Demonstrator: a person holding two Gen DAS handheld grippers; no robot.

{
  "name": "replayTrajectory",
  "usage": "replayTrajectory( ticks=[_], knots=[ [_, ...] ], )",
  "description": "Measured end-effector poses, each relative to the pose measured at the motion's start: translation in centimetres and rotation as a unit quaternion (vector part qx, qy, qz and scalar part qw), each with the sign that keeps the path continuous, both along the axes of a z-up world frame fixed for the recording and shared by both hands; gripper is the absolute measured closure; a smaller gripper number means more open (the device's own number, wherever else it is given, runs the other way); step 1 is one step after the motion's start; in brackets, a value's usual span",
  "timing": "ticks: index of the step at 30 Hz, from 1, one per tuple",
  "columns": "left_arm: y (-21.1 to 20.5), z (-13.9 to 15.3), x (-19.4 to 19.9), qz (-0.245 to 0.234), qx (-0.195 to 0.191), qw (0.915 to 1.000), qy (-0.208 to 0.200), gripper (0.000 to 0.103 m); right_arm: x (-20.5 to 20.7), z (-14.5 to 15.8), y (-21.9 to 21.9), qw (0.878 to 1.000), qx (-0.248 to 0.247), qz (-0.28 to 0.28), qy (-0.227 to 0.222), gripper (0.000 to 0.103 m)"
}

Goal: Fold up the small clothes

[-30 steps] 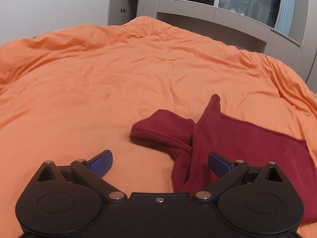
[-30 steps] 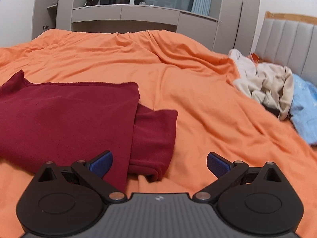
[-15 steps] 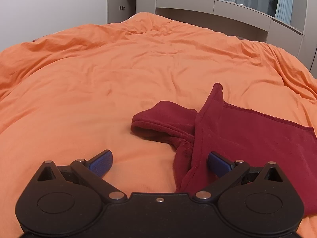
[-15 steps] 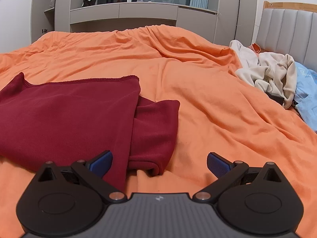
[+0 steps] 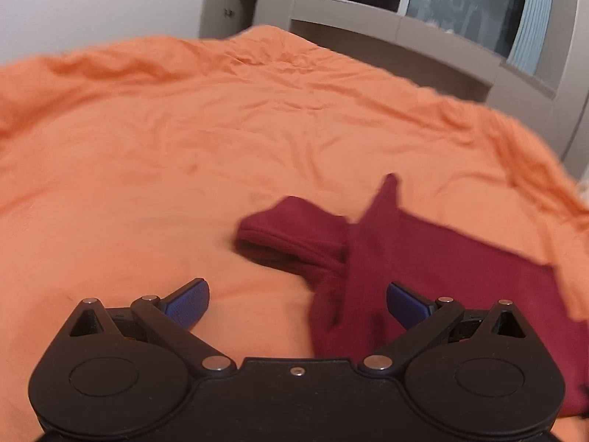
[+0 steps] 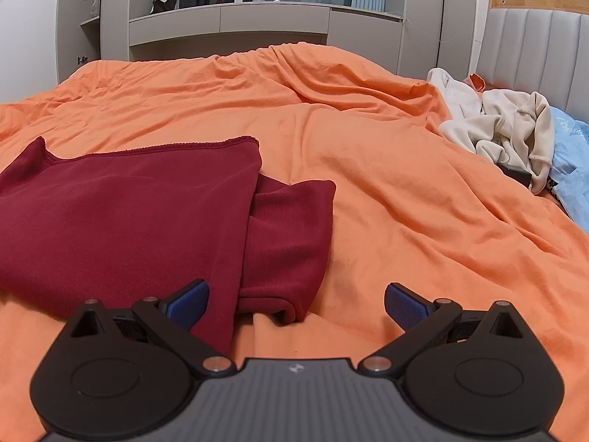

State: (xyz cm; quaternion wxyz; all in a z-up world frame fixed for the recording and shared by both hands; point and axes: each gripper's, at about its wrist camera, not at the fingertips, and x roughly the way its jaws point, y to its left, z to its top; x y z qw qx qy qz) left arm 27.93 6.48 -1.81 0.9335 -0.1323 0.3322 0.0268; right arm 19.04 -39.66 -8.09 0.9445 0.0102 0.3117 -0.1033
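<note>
Soft, even indoor light, warm in tone, with no glare. Shadows are faint, showing only under the folds of the red garment [image 6: 121, 213] and in creases of the orange bedding [image 6: 386, 169]. The left wrist view is smeared by motion blur; the right wrist view is sharp. Both show fisheye bending and dark corners at the edges.

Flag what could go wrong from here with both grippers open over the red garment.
1. The left gripper hangs open over the red garment's bunched side, where a sleeve sticks out; closing there could pinch several layers and drag the fold askew.
2. The orange duvet is soft and wrinkled, so the right gripper may catch bedding along with the sleeve end.
</note>
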Motion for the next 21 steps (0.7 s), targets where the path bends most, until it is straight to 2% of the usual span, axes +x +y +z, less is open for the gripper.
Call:
replayTrajectory(
  ticks=[2,6,9,15,19,21],
  knots=[
    [0.3,0.3,-0.8,-0.011,-0.031,0.9994,-0.008,0.001,0.0,-0.1,0.0,1.0,0.003,0.0,0.0,0.0],
    [-0.4,0.5,-1.8,-0.038,-0.049,0.9978,-0.022,0.001,0.0,-0.2,0.0,1.0,0.005,0.0,0.001,0.0],
    [-0.8,0.1,-1.5,-0.065,-0.072,0.9951,-0.017,0.001,0.1,-0.2,0.0,1.0,0.005,0.0,0.001,0.0],
    [-0.8,-0.9,-0.3,-0.062,-0.097,0.9934,0.003,0.014,0.0,-0.2,0.0,1.0,0.005,0.0,0.0,0.0],
    [-0.4,-1.6,1.7,-0.047,-0.112,0.9924,0.02,0.032,0.0,-0.2,0.0,1.0,0.004,0.0,0.0,0.0],
    [-0.5,-1.7,2.6,-0.046,-0.11,0.9926,0.022,0.036,0.0,-0.1,0.0,1.0,0.001,0.0,0.0,0.0]
  ],
)
